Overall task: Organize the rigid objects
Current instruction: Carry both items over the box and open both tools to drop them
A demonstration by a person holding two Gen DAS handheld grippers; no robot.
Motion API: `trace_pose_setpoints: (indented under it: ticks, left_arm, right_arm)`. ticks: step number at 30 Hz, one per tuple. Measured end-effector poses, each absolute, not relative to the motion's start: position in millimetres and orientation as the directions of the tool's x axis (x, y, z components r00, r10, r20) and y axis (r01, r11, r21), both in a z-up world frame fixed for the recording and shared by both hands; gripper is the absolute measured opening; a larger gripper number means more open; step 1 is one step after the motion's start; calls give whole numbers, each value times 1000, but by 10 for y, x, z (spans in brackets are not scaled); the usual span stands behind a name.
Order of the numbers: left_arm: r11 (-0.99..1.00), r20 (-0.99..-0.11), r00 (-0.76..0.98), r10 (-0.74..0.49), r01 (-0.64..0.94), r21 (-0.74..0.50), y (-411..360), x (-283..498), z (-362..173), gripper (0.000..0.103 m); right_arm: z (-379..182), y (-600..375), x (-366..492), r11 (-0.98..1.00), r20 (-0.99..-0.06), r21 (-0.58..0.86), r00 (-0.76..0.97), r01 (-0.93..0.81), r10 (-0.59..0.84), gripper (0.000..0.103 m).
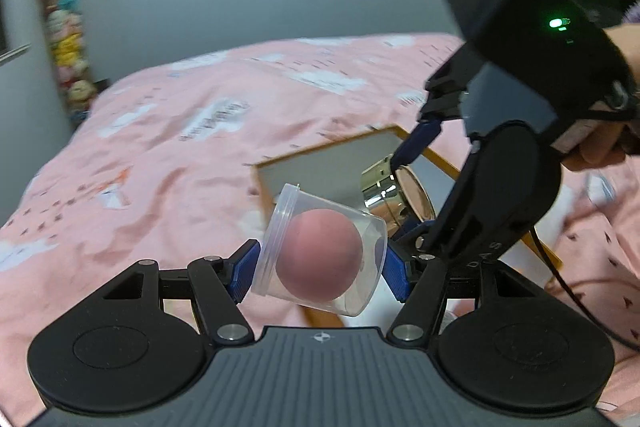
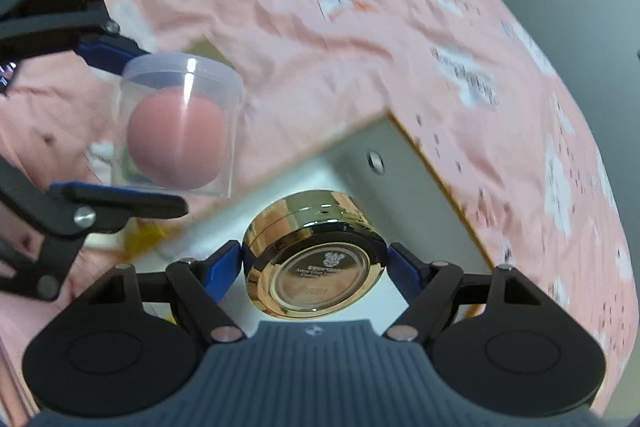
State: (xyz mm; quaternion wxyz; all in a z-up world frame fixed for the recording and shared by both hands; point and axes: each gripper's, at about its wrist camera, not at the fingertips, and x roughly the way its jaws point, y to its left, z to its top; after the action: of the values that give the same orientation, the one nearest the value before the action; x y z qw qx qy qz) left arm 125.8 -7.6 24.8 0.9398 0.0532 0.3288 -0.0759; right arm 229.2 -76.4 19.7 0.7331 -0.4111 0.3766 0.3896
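My left gripper (image 1: 320,269) is shut on a clear plastic cup (image 1: 320,255) with a pink ball (image 1: 318,253) inside, held tilted above the bed. The cup also shows in the right wrist view (image 2: 178,125), with the left gripper (image 2: 132,131) clamped on it. My right gripper (image 2: 314,267) is shut on a round gold jar (image 2: 314,263) with a glossy lid, held over a white tray (image 2: 420,195) with a wooden rim. In the left wrist view the right gripper (image 1: 404,187) holds the gold jar (image 1: 390,189) just behind the cup, over the tray (image 1: 320,163).
A pink bedspread (image 1: 180,147) with white cloud prints covers the bed under and around the tray. A grey wall stands behind, with a column of plush toys (image 1: 66,39) at the far left. A black cable (image 1: 568,287) trails from the right gripper.
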Motion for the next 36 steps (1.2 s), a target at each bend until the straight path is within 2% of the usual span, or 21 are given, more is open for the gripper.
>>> trace_pose_setpoints:
  ticks: [4, 12, 22, 36]
  left_arm:
    - [960, -675, 718, -173, 274, 46, -274, 1491, 79, 74]
    - [897, -745, 631, -214, 429, 106, -502, 1756, -259, 74]
    - [854, -829, 529, -180, 503, 136, -458, 1968, -598, 74]
    - [792, -854, 515, -72, 550, 265, -698, 2051, -825, 75]
  right_arm:
    - [-25, -982, 2394, 392, -899, -293, 391, -872, 198, 78]
    - [-426, -1255, 2609, 444, -932, -222, 323, -868, 164, 78]
    - [-730, -1189, 2732, 418, -952, -152, 246, -896, 181, 78]
    - [-926, -1134, 2767, 426, -965, -132, 214, -895, 151, 78]
